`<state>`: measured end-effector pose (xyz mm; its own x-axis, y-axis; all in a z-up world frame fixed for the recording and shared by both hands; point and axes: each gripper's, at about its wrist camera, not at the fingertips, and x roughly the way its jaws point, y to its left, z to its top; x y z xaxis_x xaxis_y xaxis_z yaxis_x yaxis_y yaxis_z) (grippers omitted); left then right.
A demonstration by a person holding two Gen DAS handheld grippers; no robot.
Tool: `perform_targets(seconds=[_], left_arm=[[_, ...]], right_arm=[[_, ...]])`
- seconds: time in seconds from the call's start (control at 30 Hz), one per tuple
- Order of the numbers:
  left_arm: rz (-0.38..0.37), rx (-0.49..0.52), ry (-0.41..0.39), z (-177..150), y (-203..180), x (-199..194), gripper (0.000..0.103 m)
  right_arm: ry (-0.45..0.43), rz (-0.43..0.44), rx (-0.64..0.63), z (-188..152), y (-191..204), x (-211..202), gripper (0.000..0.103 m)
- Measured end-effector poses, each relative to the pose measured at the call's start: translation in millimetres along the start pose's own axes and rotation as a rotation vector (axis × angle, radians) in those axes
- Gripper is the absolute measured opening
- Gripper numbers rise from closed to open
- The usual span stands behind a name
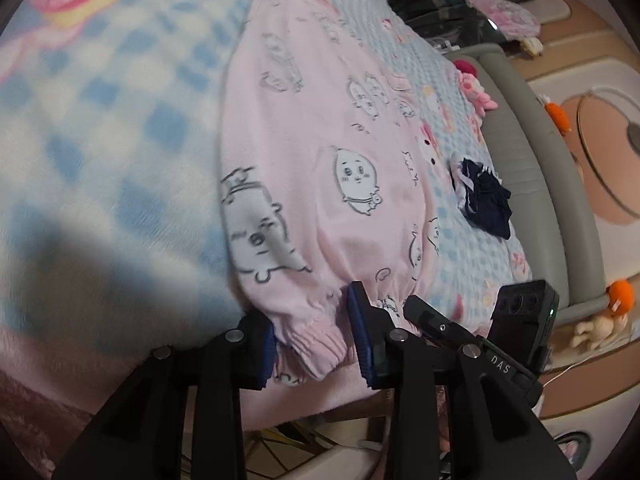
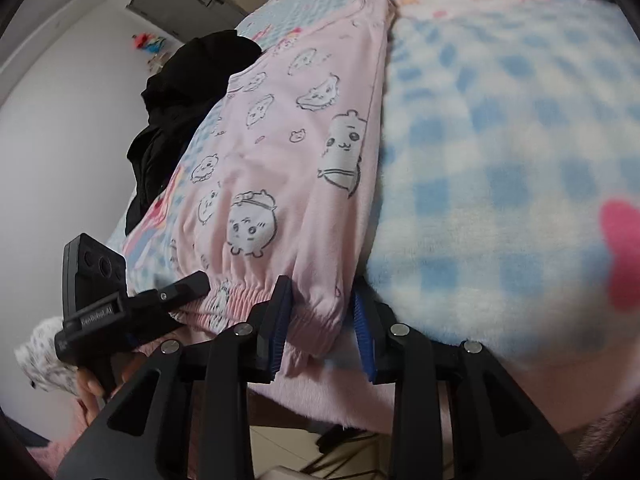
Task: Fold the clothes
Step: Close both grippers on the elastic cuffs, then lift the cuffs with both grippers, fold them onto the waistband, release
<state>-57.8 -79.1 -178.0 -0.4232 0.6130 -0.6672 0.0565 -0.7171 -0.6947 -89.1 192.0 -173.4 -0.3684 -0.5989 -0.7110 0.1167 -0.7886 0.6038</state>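
Pink pants (image 1: 320, 160) with little cartoon animals lie flat on a blue checked blanket (image 1: 120, 128) on the bed. The stretchy waistband (image 1: 316, 340) sits at the bed's near edge. The left gripper (image 1: 316, 338) has its jaws wide, one on each side of the waistband, not pinching it. The right gripper (image 2: 320, 320) is just beside it on the same waistband, jaws wide too. A dark blue cloth (image 1: 484, 200) lies past the pants, and a black garment (image 2: 180, 112) is heaped near their far side.
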Motion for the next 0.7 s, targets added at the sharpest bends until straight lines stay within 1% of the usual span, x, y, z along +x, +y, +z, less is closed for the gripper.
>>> perform_targets(seconds=[0.03,0.07,0.13,0.23,0.3,0.33,0.37,0.4,0.5,0.57,0.6,0.7], left_arm=[[0.002,0.019,-0.008,-1.1,-3.6,-2.4,0.025],[0.001,0.035,-0.018,-3.0,-7.1,-6.0,0.022],[-0.023,0.043,-0.037,-8.5,-11.2,-18.1,0.021],[-0.078,0.038,-0.047,-19.0,-17.1,-32.5,0.021],[-0.094,0.028,-0.033,-28.3,-18.3,-34.7,0.021],[-0.08,0.023,-0.013,-31.7,-17.4,-30.4,0.021],[-0.055,0.02,0.006,-33.7,-16.2,-24.4,0.021],[-0.029,0.019,0.023,-34.7,-15.3,-18.8,0.021],[-0.002,0.047,0.022,-36.4,-19.4,-18.9,0.02],[-0.001,0.072,-0.003,-42.1,-23.8,-29.7,0.02],[-0.009,0.064,-0.004,-46.4,-23.3,-33.9,0.02],[-0.034,0.03,0.02,-61.5,-19.0,-40.9,0.02]], right_arm=[[-0.001,-0.006,-0.027,0.2,4.8,-1.7,0.025],[-0.001,-0.011,-0.054,0.3,9.6,-3.4,0.02],[-0.025,-0.003,-0.086,-4.1,16.9,-17.5,0.017],[-0.047,0.045,-0.074,-11.9,18.4,-43.3,0.016],[-0.065,0.056,-0.081,-18.4,19.5,-58.2,0.016],[-0.065,0.05,-0.083,-22.6,18.7,-60.8,0.016],[-0.047,0.034,-0.07,-25.3,14.8,-56.1,0.019],[-0.028,0.017,-0.058,-28.0,10.9,-51.3,0.019],[0.018,-0.023,-0.028,-31.8,3.9,-38.5,0.017],[0.009,-0.012,-0.058,-38.0,10.5,-47.8,0.016],[0.004,-0.007,-0.074,-41.1,13.8,-52.4,0.015],[-0.01,0.008,-0.118,-50.4,23.7,-66.3,0.015]])
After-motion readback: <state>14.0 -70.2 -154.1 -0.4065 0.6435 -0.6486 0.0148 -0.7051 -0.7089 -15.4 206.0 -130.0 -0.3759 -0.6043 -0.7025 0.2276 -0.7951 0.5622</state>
